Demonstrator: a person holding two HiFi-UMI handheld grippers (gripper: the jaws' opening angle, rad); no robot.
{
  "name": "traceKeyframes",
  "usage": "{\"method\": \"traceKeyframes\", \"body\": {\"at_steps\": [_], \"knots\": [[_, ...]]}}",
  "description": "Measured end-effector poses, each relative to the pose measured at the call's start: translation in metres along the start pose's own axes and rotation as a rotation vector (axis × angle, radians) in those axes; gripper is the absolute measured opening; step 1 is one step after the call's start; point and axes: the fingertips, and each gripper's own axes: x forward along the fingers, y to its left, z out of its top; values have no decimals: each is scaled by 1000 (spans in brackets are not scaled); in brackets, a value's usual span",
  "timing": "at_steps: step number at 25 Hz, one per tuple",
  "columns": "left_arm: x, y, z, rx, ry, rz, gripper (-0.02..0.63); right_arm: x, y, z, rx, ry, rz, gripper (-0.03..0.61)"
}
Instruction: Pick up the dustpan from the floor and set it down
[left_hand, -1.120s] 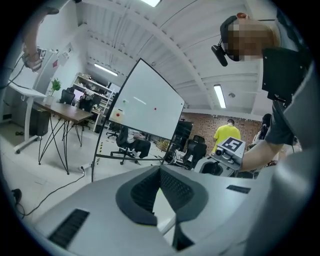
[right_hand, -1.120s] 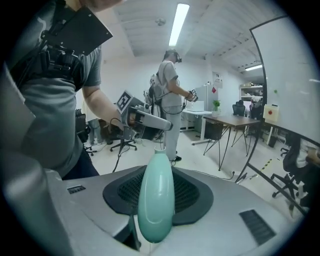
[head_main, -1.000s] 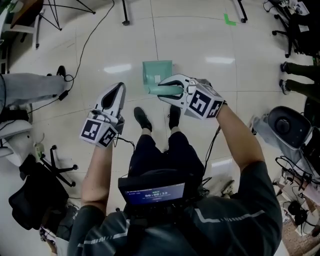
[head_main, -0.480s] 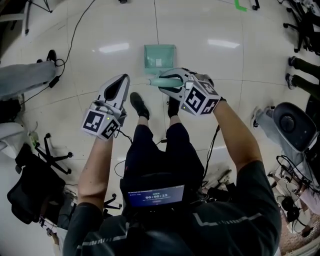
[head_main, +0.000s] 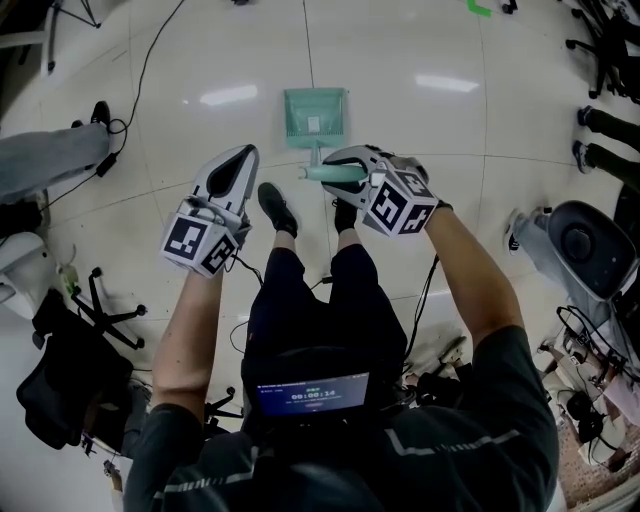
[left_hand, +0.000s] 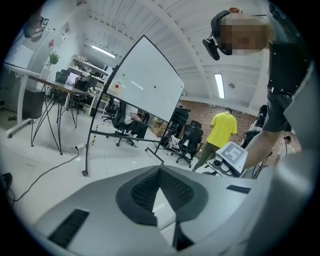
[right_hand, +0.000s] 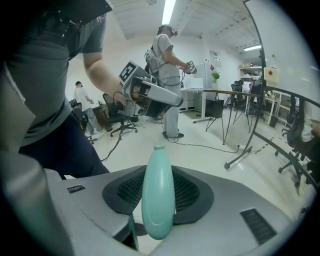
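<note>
The right gripper (head_main: 343, 172) has its grey plastic jaws clenched on the dustpan's handle (right_hand: 158, 192). The handle is a smooth, mint-green plastic bar, bulbous at the near end and tapering away. It is pressed between dark pads (right_hand: 192, 192) with a fine mesh texture. The dustpan (head_main: 314, 118) is a flat, squarish scoop in the same mint green, with low raised edges and a pale label at its centre. It sits out ahead of the person's black shoes (head_main: 275, 208), over a glossy floor (head_main: 420, 60) of pale tiles. Whether the scoop touches the tiles cannot be told.

The left gripper (head_main: 240, 155) has its jaws closed tip to tip with nothing between them. A small tear-shaped gap remains behind the tips. Each gripper carries a white cube printed with black square markers (head_main: 400, 205).
</note>
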Motion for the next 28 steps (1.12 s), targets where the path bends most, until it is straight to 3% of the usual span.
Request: {"method": "traceKeyframes", "body": {"at_steps": [8,14,19,23,28], "knots": [[-13,-37,7,0,0,-10,15,-5,32,-8,45,74,-22,164],[-30,-55,40,11,-20,-6,14,-44,40,27,61,66,-77,167],[-62,-84,117,43,-93,0,15,-112,29,106,117,-60,-178,167],[-103,-120,195,93,-167,-6,15,-193,25,197,137,-189,-284,168],[-172,-186,293,155,-244,-4,14,-303,54,319,149,-387,-384,167]]}}
